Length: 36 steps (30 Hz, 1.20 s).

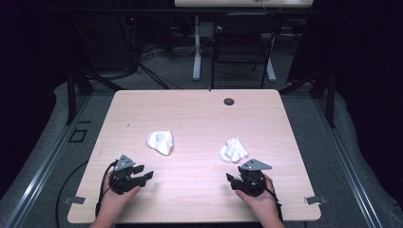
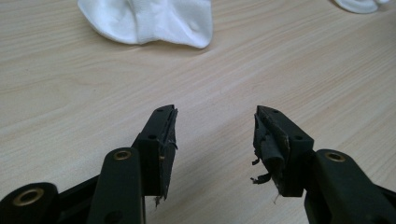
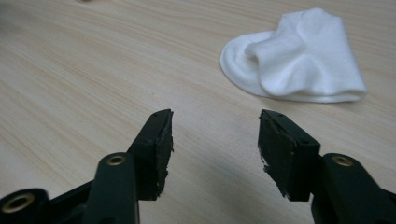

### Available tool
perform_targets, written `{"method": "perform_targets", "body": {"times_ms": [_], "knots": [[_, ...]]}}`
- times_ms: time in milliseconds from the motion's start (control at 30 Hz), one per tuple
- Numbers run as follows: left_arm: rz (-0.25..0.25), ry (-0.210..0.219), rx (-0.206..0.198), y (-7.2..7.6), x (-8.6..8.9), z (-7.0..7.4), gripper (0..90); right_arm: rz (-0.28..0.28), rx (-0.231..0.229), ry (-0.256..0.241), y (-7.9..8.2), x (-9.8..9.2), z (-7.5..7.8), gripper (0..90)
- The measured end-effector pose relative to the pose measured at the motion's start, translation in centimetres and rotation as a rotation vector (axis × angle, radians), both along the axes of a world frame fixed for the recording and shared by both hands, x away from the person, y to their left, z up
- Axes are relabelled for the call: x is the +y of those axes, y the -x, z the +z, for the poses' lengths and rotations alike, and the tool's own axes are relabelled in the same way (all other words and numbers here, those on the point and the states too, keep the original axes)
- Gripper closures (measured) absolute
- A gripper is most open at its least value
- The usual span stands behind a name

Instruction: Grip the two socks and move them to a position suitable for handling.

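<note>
Two white socks on the worktop (image 1: 199, 109): left sock (image 1: 160, 141) mid-left, right sock (image 1: 233, 150) mid-right, well apart. Two claws near the front edge, left claw (image 1: 145, 174) and right claw (image 1: 230, 180), both spread apart, gripping nothing.

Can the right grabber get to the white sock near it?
Probably yes. The right gripper has its jaws open, and the white sock lies just ahead on the bare table, with nothing between them.

Soft white cloth socks (image 1: 160, 141) — matt wood table (image 1: 190, 114).
</note>
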State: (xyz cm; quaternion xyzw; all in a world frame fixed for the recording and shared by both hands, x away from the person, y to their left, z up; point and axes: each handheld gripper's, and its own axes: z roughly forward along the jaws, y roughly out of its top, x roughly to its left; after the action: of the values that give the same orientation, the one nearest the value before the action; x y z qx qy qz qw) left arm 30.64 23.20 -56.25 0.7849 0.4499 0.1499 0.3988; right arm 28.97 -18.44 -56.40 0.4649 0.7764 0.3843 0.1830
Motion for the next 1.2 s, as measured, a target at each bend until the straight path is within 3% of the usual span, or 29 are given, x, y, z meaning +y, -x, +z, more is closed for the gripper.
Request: {"method": "perform_targets", "body": {"times_ms": [133, 500, 567, 600, 733, 833, 900, 1067, 1200], "knots": [[0.004, 0.004, 0.013, 0.0, 0.0, 0.0, 49.1, -0.003, 0.021, -0.004, -0.1, 0.1, -0.1, 49.1], [0.024, 0.013, 0.010, 0.2, 0.3, 0.1, 47.7, -0.028, 0.002, 0.016, -0.7, -0.5, 0.7, 56.8], [0.022, 0.012, 0.011, 0.2, 0.2, 0.0, 47.5, -0.032, -0.006, 0.024, -1.1, -0.8, 1.0, 57.5], [0.022, 0.010, 0.010, 0.2, 0.2, 0.0, 47.5, -0.039, -0.009, 0.026, -1.5, -1.1, 1.2, 62.3], [0.010, 0.002, 0.005, 0.3, -0.2, -0.1, 47.1, -0.042, 0.009, -0.008, -2.7, -1.6, 2.0, 71.5], [0.005, -0.003, 0.011, 0.3, -0.2, -0.1, 47.1, -0.042, 0.004, 0.030, -3.7, -1.6, 2.2, 78.8], [0.007, -0.004, 0.011, 0.2, -0.2, -0.1, 47.1, -0.066, 0.014, 0.053, -4.6, -1.4, 2.1, 79.4], [0.013, 0.004, 0.013, 0.2, -0.1, -0.1, 46.6, -0.092, 0.044, 0.038, -6.7, -1.2, 1.6, 77.6], [0.009, -0.002, 0.015, 0.1, -0.2, -0.3, 46.6, -0.102, 0.058, 0.064, -7.7, -1.1, 1.1, 78.4]]}}
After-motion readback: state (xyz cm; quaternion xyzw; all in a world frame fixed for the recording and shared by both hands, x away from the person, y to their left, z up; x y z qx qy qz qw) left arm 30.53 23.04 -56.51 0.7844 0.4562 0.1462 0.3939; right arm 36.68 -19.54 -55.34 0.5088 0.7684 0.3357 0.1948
